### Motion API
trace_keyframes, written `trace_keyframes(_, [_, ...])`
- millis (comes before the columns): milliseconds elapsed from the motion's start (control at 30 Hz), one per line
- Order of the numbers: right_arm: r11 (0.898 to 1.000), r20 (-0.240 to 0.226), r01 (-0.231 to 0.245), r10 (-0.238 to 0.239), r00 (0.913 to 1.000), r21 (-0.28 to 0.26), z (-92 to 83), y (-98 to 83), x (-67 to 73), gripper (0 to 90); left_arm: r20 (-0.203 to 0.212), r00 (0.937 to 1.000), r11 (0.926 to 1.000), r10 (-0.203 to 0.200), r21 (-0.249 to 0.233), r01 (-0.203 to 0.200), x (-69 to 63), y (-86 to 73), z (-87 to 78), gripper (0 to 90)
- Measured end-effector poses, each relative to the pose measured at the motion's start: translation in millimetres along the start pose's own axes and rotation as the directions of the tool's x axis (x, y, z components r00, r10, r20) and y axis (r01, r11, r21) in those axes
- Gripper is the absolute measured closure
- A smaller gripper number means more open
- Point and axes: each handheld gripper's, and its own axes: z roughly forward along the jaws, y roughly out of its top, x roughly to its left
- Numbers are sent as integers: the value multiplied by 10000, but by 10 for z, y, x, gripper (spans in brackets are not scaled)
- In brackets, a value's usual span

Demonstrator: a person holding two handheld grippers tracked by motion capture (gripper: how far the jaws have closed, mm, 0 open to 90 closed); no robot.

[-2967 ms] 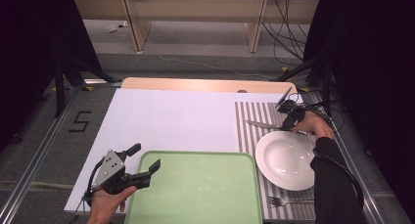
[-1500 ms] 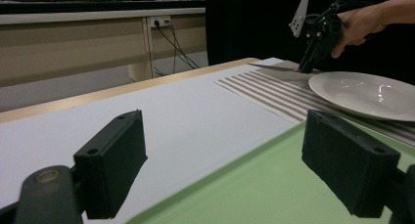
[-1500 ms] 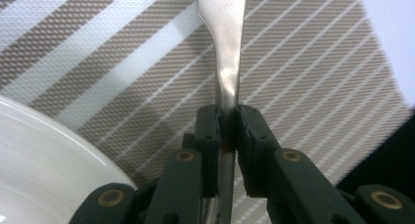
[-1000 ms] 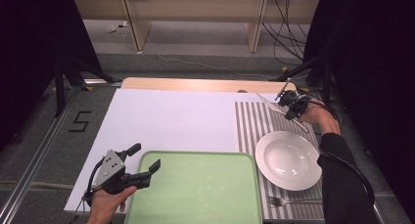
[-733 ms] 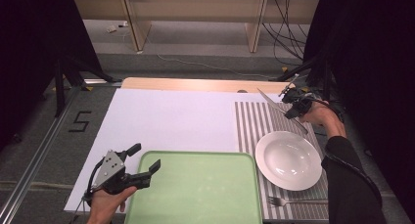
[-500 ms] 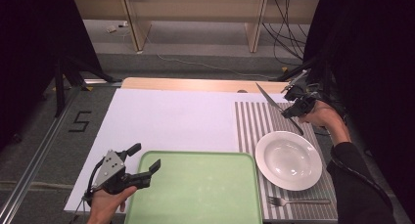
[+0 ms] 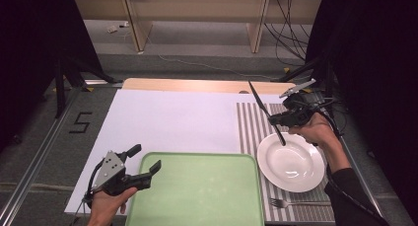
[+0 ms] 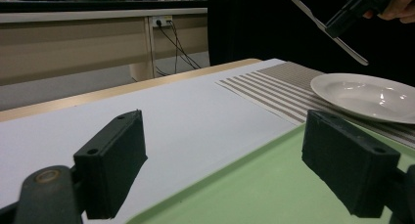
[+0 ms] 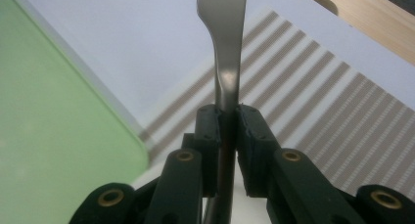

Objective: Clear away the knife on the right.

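Note:
My right gripper (image 7: 272, 121) is shut on a metal table knife (image 7: 260, 105) and holds it in the air, tilted over the striped placemat (image 7: 251, 127). The knife's lower end hangs above the far rim of the white plate (image 7: 291, 162). In the right gripper view the pads clamp the knife (image 9: 225, 38) at its neck, where the gripper (image 9: 227, 121) meets it. My left gripper (image 7: 145, 158) rests open at the green tray's (image 7: 197, 196) near left corner, nothing between its pads (image 8: 112, 165). The left gripper view shows the raised knife (image 8: 320, 26) and the plate (image 8: 367, 94).
A fork (image 7: 296, 203) lies on the placemat in front of the plate. A white sheet (image 7: 172, 117) covers the table, with a wooden strip (image 7: 197, 84) along the far edge. Dark curtains stand on both sides.
The right gripper has picked the knife up off the placemat and raised it, tilting it steeper and bringing it over the plate's far rim. The left gripper has stayed put.

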Motion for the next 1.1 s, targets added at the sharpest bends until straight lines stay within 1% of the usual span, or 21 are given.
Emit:
trace_keyframes(33, [10000,-98,81,-81,9999,-21,-7,0,40,807,-1,10000,10000,-5,-25,5,2,1,-2,161])
trace_keyframes(67, [10000,-98,81,-81,9999,-21,-7,0,40,807,5,10000,10000,-15,-28,15,5,2,-4,161])
trace_keyframes(100, [9994,-166,202,-207,9996,-295,-6,1,132,806,28,10000,10000,-36,-45,36,7,2,-7,160])
trace_keyframes(133, [9980,-336,408,-424,9985,-480,-6,-4,162,807,50,10000,9999,-51,-88,51,7,6,-9,160])
trace_keyframes(167, [9976,-536,250,-284,9982,-643,-10,-5,206,807,50,10000,9999,-41,-98,42,6,6,-9,160])
trace_keyframes(233, [9966,-568,322,-366,9977,-756,-8,-9,242,807,46,10000,10000,-34,-89,35,5,6,-10,160])
trace_keyframes(267, [9948,-598,350,-409,9974,-958,11,-21,331,807,51,10000,10000,-35,-92,36,6,5,-10,160])
trace_keyframes(333, [9955,-810,450,-518,9954,-834,24,-34,423,807,54,10000,9999,-45,-106,45,7,6,-10,160])
trace_keyframes(467, [9931,-1074,616,-722,9916,-994,77,-76,589,807,32,10000,9999,-45,-102,46,6,5,-11,160])
trace_keyframes(533, [9937,-1300,714,-823,9881,-867,80,-77,658,807,22,10000,9999,-29,-101,29,6,7,-10,160])
trace_keyframes(600, [9937,-1341,704,-817,9876,-873,79,-68,713,807,10,10000,9999,-34,-107,34,6,8,-11,160])
trace_keyframes(633, [9924,-1479,659,-810,9857,-1043,90,-67,736,807,8,10000,9999,-37,-122,37,7,9,-11,160])
trace_keyframes(667, [9928,-1652,708,-862,9825,-971,86,-64,752,807,9,10000,9999,-30,-125,30,7,9,-12,160])
trace_keyframes(733, [9924,-1682,602,-779,9827,-1075,94,-66,783,807,17,10000,9999,-45,-149,45,7,10,-14,160])
trace_keyframes(767, [9955,-1828,488,-631,9811,-818,87,-64,840,807,-4,10000,9999,-44,-159,44,10,12,-18,160])
trace_keyframes(833, [9945,-1886,522,-686,9796,-904,95,-67,861,807,-12,10000,9999,-53,-162,53,11,12,-19,160])
trace_keyframes(867, [9939,-2018,387,-590,9777,-1031,102,-80,919,807,-17,10000,9999,-63,-161,62,12,12,-19,160])
trace_keyframes(967, [9952,-2063,369,-550,9769,-909,103,-89,979,807,12,10000,9999,-39,-155,39,4,12,-17,160])
trace_keyframes(1000, [9948,-1965,415,-592,9787,-929,114,-97,1001,807,10,10000,9999,-15,-137,15,3,13,-18,160])
trace_keyframes(1033, [9965,-2019,426,-564,9778,-720,114,-115,1032,807,12,10000,9999,-17,-140,17,2,13,-19,160])
trace_keyframes(1100, [9967,-2028,412,-545,9777,-693,118,-130,1051,807,-3,10000,9999,-24,-138,24,3,13,-19,160])
